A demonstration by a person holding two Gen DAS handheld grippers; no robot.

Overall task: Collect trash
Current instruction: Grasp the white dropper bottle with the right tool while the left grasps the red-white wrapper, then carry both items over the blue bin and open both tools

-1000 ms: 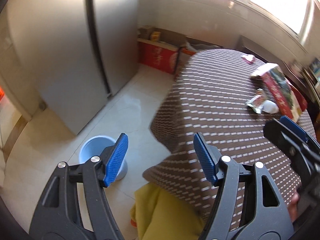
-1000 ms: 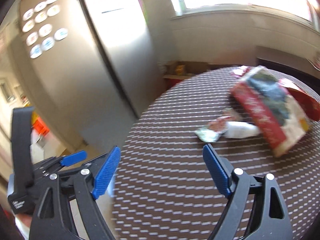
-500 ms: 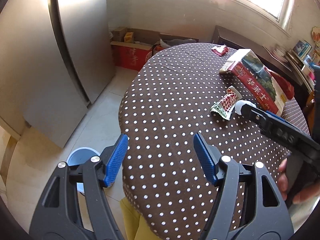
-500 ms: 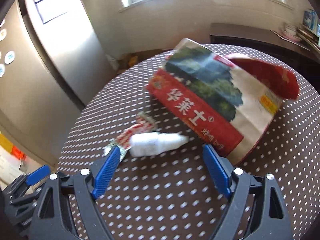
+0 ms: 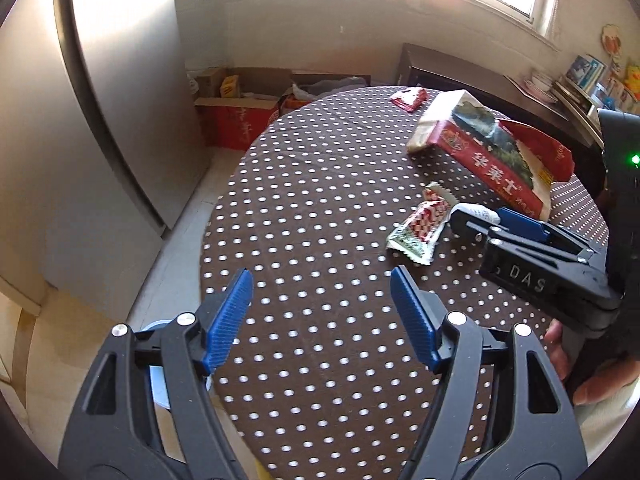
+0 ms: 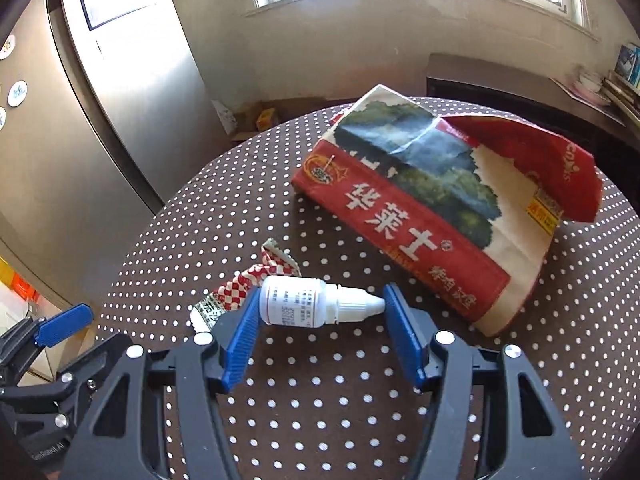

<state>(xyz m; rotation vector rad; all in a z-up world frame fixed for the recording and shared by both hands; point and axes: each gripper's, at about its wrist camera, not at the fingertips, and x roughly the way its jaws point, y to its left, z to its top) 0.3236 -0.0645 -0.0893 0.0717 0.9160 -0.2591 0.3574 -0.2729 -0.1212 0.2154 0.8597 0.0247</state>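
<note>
— Sunlit kitchen, big steel fridge (image 6: 120, 92) on one side, and that round counter (image 5: 320, 240) under its brown dotted cloth takes up most of the floor. See the pale blue bin (image 5: 158, 384) down beside it?

— I do, only a sliver of it, behind the left gripper (image 5: 322, 316). That gripper hovers over bare cloth with its jaws apart and nothing between them.

— Biggest bit of rubbish is the red and green paper bag (image 6: 424, 216), lying flat near the far edge. A small red wrapper (image 5: 408, 98) sits beyond it.

— Then the checked wrapper (image 6: 248, 284), crumpled, close to the middle. Touching it is the little white dropper bottle (image 6: 308, 306), on its side.

— That bottle is what the right gripper (image 6: 318, 334) is after. Its jaws have just been closing, and the bottle lies lengthwise between them. One pad looks to be at the base and the nozzle tip at the other, but I doubt it is squeezed yet.

— So I'd say this is the first pick. Next it needs to finish closing, squarely, since a round bottle pinched end to end could pop out sideways. Then lift and carry it over to the bin.
</note>
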